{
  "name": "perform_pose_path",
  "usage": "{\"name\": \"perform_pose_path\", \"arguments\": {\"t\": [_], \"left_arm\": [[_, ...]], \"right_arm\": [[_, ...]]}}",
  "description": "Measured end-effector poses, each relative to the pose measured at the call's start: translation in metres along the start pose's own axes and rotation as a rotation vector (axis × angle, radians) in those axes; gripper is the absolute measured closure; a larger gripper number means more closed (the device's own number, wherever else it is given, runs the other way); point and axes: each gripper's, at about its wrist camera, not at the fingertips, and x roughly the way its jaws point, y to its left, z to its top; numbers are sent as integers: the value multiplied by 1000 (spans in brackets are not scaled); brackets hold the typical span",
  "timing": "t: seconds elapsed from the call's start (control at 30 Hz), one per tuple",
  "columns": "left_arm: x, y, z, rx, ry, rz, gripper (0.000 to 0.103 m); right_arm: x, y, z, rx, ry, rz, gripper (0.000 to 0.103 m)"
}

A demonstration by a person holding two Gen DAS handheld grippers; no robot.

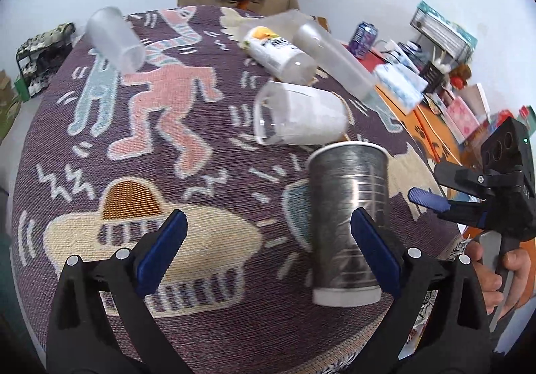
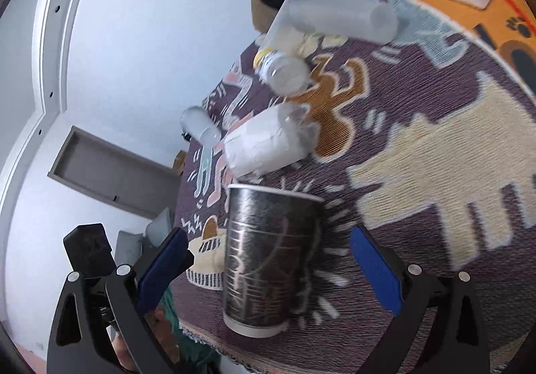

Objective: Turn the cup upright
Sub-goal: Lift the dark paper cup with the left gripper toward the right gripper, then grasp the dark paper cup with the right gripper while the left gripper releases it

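A dark patterned paper cup (image 1: 346, 223) with a white rim stands upright on the patterned tablecloth (image 1: 201, 156), mouth up. It also shows in the right wrist view (image 2: 268, 256). My left gripper (image 1: 268, 250) is open, its right finger (image 1: 375, 250) just in front of the cup. My right gripper (image 2: 271, 270) is open and the cup stands between its fingers, not touching them. The right gripper also shows in the left wrist view (image 1: 432, 203) at the right, held by a hand.
A clear cup with a white sleeve (image 1: 298, 114) lies on its side behind the paper cup. A plastic bottle (image 1: 278, 50), a long frosted tube (image 1: 335, 59) and a frosted cup (image 1: 114, 37) also lie on the cloth. Boxes and clutter (image 1: 445, 85) sit at the right.
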Motion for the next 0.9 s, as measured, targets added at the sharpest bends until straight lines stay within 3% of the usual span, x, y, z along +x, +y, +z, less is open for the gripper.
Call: {"name": "perform_pose_path", "arguments": {"t": [0.57, 0.6, 0.67, 0.77, 0.9], "left_arm": [[-26, 69, -11, -110, -87, 27, 6], [-26, 71, -12, -116, -88, 25, 6], [-27, 74, -14, -126, -90, 22, 6], [-28, 74, -15, -133, -97, 16, 6], [-30, 71, -16, -126, -105, 9, 6]], "right_arm": [[73, 11, 10, 38, 144, -45, 7], [74, 11, 10, 41, 148, -45, 8], [77, 9, 10, 51, 158, -53, 24], [79, 3, 10, 70, 164, -43, 25], [58, 9, 9, 26, 103, -40, 25]]}}
